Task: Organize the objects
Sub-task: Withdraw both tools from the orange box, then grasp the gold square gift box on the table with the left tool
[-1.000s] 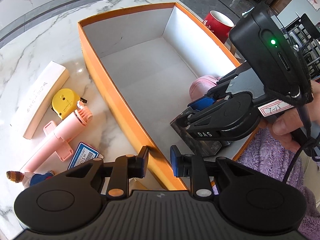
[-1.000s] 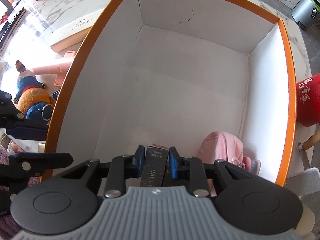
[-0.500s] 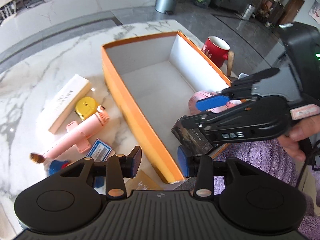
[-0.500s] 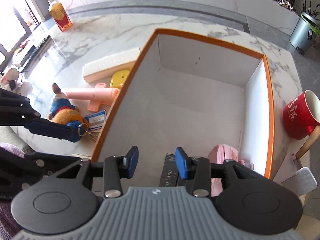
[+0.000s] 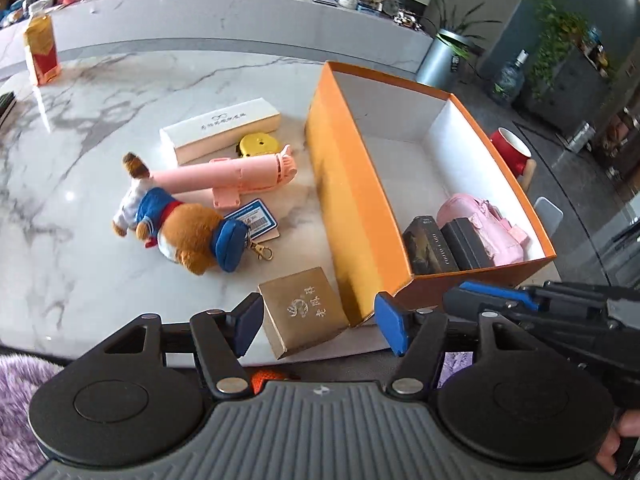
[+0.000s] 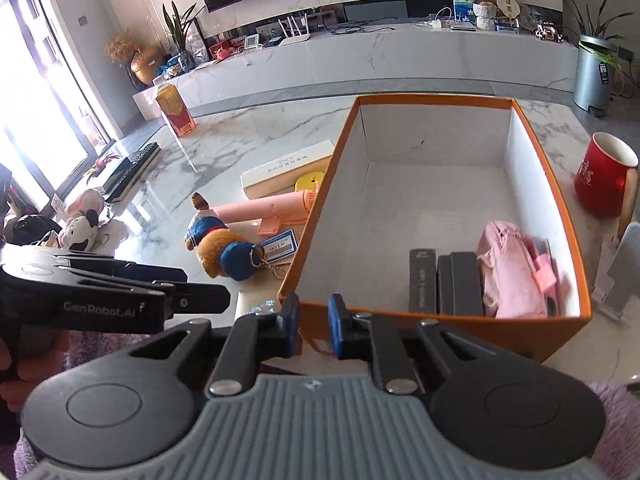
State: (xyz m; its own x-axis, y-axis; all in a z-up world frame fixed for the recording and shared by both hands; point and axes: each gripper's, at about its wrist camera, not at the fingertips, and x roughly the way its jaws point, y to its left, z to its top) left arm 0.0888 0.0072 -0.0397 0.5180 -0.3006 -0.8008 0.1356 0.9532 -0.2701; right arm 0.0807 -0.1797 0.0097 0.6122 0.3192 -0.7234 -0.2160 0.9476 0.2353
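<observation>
An orange box stands on the marble table. Inside at its near end lie a dark card box, a black box and a pink pouch. My left gripper is open, its jaws either side of a gold box at the table's near edge. My right gripper is open with a narrow gap and empty, just outside the orange box's near wall.
Left of the box lie a plush dog, a pink handheld fan, a blue card, a yellow tape measure and a long white box. A red mug stands right of the box. A drink carton stands far left.
My right gripper let go of the dark card box in the orange box and drew back out. Both grippers pulled back toward the table's near edge. My left gripper opened wider.
</observation>
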